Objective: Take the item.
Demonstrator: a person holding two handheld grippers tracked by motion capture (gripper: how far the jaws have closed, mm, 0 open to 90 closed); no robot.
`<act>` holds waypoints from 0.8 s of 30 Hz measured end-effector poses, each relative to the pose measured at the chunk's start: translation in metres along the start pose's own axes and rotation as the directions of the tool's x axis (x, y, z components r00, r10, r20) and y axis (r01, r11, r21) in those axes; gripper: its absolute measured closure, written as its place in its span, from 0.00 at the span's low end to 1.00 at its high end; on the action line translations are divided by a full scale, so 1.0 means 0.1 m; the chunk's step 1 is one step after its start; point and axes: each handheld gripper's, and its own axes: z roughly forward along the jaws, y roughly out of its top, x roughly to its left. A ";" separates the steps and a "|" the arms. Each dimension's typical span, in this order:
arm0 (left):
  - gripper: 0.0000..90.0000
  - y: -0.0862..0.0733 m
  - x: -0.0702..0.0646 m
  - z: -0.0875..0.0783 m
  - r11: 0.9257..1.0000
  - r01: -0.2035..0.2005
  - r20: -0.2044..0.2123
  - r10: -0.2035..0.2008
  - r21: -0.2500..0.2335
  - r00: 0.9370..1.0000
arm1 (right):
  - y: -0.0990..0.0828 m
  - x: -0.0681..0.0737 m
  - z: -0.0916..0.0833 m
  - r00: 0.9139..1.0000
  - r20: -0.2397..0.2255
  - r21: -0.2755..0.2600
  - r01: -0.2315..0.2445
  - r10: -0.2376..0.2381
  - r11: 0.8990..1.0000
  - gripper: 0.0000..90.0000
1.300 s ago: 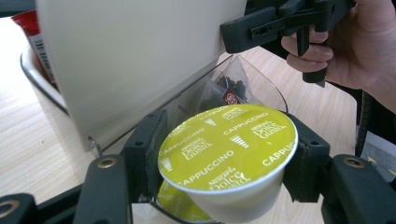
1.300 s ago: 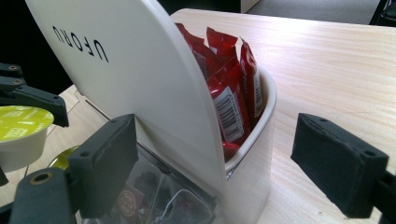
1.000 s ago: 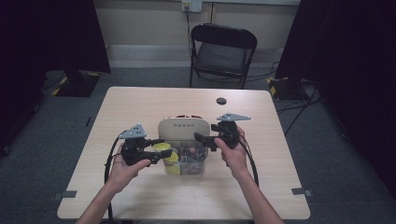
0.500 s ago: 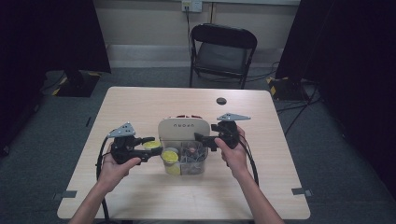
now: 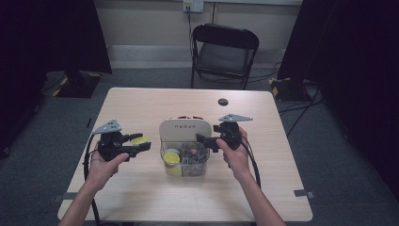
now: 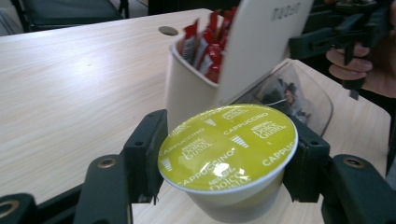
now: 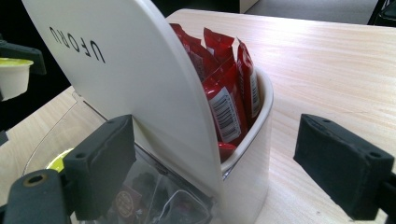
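The high view looks down; both gripper views closely share the organizer (image 6: 243, 51).

There is one table (image 5: 141, 197). One black chair (image 5: 225, 52) stands at the top middle of the high view. One white holder (image 5: 184, 131) sits mid-frame. There are two grippers: the left gripper (image 5: 141, 145) and the right gripper (image 5: 201, 139). Three yellow pods show: one pod (image 6: 227, 148) between the left gripper's jaws, and two more (image 5: 171, 157) in the clear box. Several red packets (image 7: 224, 93) stand in the holder; I cannot count them exactly.
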 end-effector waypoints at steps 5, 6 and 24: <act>0.45 -0.04 0.11 -0.04 1.000 0.010 -0.029 -0.010 0.004 1.000 | 0.00 0.00 0.00 1.000 -0.003 0.001 0.000 0.000 1.000 0.13; 0.45 -0.04 0.11 -0.04 1.000 0.010 -0.029 -0.010 0.004 1.000 | 0.00 0.00 0.00 1.000 -0.003 0.001 0.000 0.000 1.000 0.13; 0.45 -0.20 0.50 -0.03 0.998 0.028 -0.140 -0.022 0.047 0.990 | 0.00 0.00 0.00 1.000 -0.005 0.003 -0.001 0.001 1.000 0.14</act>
